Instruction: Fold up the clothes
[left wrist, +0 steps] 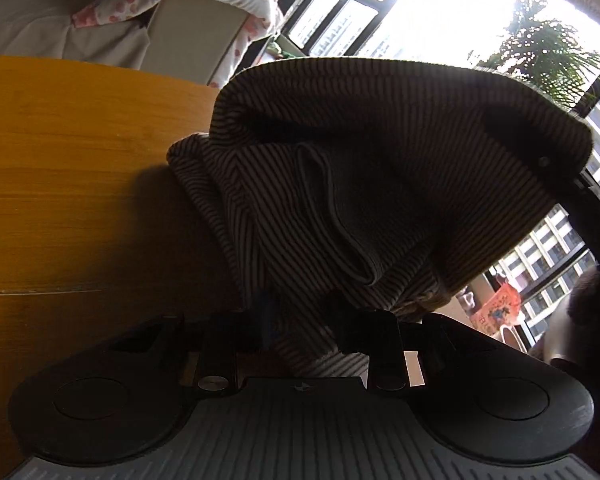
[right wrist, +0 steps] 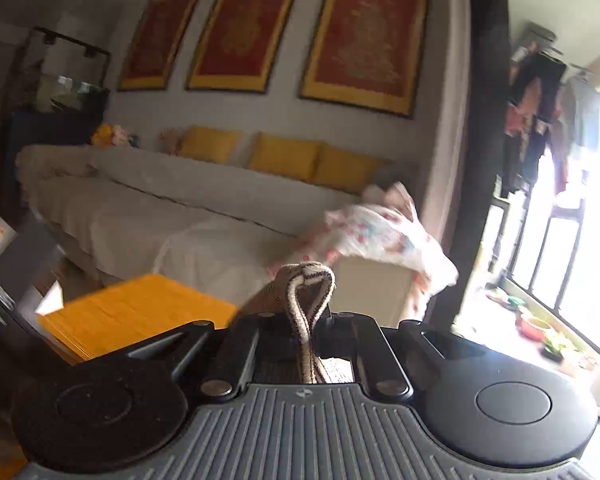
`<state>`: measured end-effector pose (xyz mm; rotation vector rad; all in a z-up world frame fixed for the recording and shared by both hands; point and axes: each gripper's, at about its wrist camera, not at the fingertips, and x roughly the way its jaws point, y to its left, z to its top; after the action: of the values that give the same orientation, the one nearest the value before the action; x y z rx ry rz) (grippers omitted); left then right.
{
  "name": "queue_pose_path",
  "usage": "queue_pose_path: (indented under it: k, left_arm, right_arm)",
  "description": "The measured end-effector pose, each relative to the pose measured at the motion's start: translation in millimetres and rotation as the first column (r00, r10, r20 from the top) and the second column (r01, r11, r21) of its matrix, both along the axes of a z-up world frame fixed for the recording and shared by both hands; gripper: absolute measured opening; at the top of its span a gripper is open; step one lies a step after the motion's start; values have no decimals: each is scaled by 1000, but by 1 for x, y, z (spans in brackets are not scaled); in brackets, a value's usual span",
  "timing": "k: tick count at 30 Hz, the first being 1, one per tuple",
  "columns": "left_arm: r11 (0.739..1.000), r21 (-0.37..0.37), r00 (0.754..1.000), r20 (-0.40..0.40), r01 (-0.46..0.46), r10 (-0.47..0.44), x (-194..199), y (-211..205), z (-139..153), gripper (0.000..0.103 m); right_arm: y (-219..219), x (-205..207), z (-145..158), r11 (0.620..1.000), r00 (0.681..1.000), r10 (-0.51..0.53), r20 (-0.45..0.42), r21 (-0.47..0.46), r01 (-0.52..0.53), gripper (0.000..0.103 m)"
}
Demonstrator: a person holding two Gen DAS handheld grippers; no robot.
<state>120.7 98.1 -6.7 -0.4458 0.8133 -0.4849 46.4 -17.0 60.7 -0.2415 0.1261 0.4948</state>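
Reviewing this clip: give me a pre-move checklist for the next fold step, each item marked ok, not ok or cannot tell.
1. Right claw shut on striped garment edge: ok.
2. Left claw clamped on striped garment: fabric sits between its fingers, pinch cannot tell.
3. Both claws hold matching corners: cannot tell.
4. Garment hanging flat, unbunched: not ok, it is bunched.
5. Bare wooden table to lay it on: ok.

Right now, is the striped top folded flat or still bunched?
Bunched. The striped top hangs in loose folds above the table, pinched in both claws, left claw and right claw.
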Motion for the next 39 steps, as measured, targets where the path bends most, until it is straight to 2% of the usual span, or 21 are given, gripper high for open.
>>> queue_pose_path:
  k: [3, 5, 8, 12, 14, 16, 19, 22, 23, 26, 27, 29, 31, 32, 33, 35, 36, 37, 39]
  left_arm:
    - [1000, -10, 1000, -4, -12, 12, 1, 7, -4, 32]
    - [1000, -27, 1000, -7, -13, 12, 0, 11, -8, 32]
    - [999, -42, 1000, 3, -3, 3, 1, 14, -11, 33]
    - [998, -57, 1000, 13, 8, -7, 2, 17, -13, 34]
    - [998, -56, 1000, 14, 3, -3, 1, 24, -12, 35]
    - [999, -33, 1000, 13, -13, 14, -2, 34, -10, 36]
    - [997, 16, 997, 20, -73, 72, -6, 52, -1, 36]
    - [992, -23, 990, 72, -122, 123, -8, 70, 25, 36]
    - [992, -52, 987, 111, -114, 119, -11, 70, 40, 36]
    - [996, -73, 977, 203, -52, 66, 5, 52, 72, 38]
    - [997, -72, 978, 203, -26, 40, 15, 41, 74, 41]
    - [998, -51, 983, 183, 26, -16, 36, 16, 70, 41]
    - [999, 19, 991, 127, 43, -45, 58, -3, 52, 38]
    - [998, 54, 992, 112, 44, -50, 65, -9, 42, 31]
    - [996, 74, 992, 116, 46, -55, 67, -11, 35, 18]
    - [996, 80, 991, 120, 49, -58, 68, -8, 27, 13]
    - [996, 71, 991, 120, 50, -58, 67, -4, 25, 14]
    - [997, 61, 991, 120, 50, -57, 66, -1, 24, 13]
    - [997, 61, 990, 129, 51, -58, 63, 3, 22, 11]
  right_arm:
    - [19, 1, 0, 986, 981, 168, -99, 8, -168, 7]
    - [26, 7, -14, 980, 967, 197, -159, 1, -200, 7]
    - [24, 20, -33, 983, 956, 178, -233, 10, -181, 8]
    - [16, 37, -51, 988, 953, 124, -276, -56, -145, 8]
    - [12, 40, -62, 988, 944, 120, -308, -60, -145, 8]
    - [16, 32, -73, 979, 950, 133, -284, -109, -169, 9]
    - [36, 16, -89, 948, 969, 144, -199, -253, -192, 12]
    - [57, 2, -107, 898, 979, 160, -127, -392, -197, 17]
    - [63, -2, -112, 884, 980, 164, -108, -424, -195, 17]
    - [72, -10, -121, 853, 984, 167, -65, -490, -178, 19]
    - [74, -12, -122, 848, 984, 167, -58, -502, -173, 20]
    - [73, -13, -118, 850, 984, 165, -61, -498, -173, 23]
    - [69, -14, -111, 856, 984, 163, -72, -486, -177, 33]
    - [62, -14, -103, 864, 982, 168, -89, -466, -190, 35]
    - [53, -13, -93, 876, 977, 180, -114, -433, -212, 42]
    - [29, -10, -69, 906, 966, 201, -164, -343, -247, 64]
    - [14, -6, -55, 926, 962, 199, -186, -286, -247, 85]
    - [1, 1, -43, 944, 960, 187, -207, -231, -234, 97]
    - [-26, 26, -24, 980, 953, 134, -271, -108, -168, 100]
